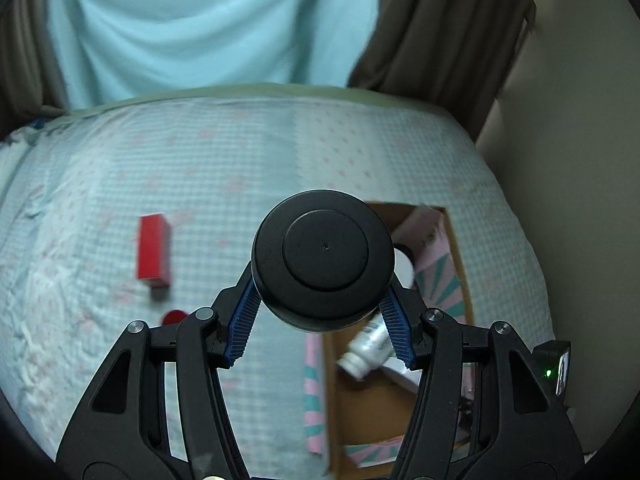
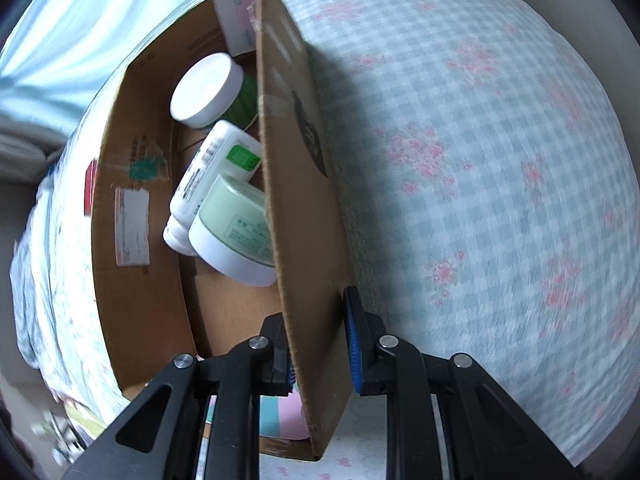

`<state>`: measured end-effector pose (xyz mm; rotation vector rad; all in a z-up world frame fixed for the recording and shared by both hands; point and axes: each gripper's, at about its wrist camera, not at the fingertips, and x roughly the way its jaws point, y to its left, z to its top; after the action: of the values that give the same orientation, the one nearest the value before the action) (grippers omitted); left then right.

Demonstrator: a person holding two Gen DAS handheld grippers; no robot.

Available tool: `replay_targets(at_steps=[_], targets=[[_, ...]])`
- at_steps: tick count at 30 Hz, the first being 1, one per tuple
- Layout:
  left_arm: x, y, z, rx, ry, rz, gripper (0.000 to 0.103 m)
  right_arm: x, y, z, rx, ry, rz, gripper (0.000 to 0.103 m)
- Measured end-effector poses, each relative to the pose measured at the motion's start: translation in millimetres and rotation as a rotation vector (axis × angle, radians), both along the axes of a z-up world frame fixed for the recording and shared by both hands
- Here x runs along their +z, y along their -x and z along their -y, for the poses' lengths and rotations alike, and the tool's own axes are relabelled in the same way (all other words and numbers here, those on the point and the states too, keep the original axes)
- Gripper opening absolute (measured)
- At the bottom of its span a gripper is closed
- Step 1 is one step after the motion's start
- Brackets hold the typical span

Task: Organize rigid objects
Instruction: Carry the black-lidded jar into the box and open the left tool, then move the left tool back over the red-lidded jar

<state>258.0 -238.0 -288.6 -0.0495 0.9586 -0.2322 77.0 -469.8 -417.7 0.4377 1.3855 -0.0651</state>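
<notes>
My left gripper (image 1: 320, 316) is shut on a black round jar (image 1: 324, 258), held above the bed just left of the open cardboard box (image 1: 460, 248). A white bottle (image 1: 368, 346) lies inside the box. A red box (image 1: 154, 252) and a small red cap (image 1: 175, 316) lie on the bedspread to the left. My right gripper (image 2: 320, 346) is shut on the box's side wall (image 2: 300, 184). In the right wrist view the box holds a white-lidded green jar (image 2: 208, 90), a white bottle (image 2: 212, 168) and a pale green jar (image 2: 232, 228).
The bed has a checked blue bedspread (image 1: 240, 152) with pink flowers. Blue and brown curtains (image 1: 200, 20) hang behind it. A beige wall (image 1: 580, 160) stands to the right. A pink patterned flap (image 1: 314, 392) hangs off the box.
</notes>
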Motion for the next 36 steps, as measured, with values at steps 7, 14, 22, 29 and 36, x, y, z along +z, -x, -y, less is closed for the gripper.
replay_targets(at_steps=[7,14,22,29,36], targets=[[-48,-15,77,-0.110,-0.026,-0.064,0.053,-3,-2,0,0.051,-0.016,0.012,0.019],[-94,-23,121,-0.208,-0.060,-0.130,0.053,-2,2,8,0.035,-0.037,0.021,0.020],[-108,-34,136,-0.248,-0.081,-0.211,0.077,0,4,7,0.045,-0.035,0.023,0.020],[-97,-38,118,-0.207,-0.041,-0.176,0.103,-1,3,5,0.048,-0.035,0.021,0.020],[-74,-30,91,-0.181,-0.031,-0.171,0.103,-2,3,9,0.052,-0.031,0.022,0.020]])
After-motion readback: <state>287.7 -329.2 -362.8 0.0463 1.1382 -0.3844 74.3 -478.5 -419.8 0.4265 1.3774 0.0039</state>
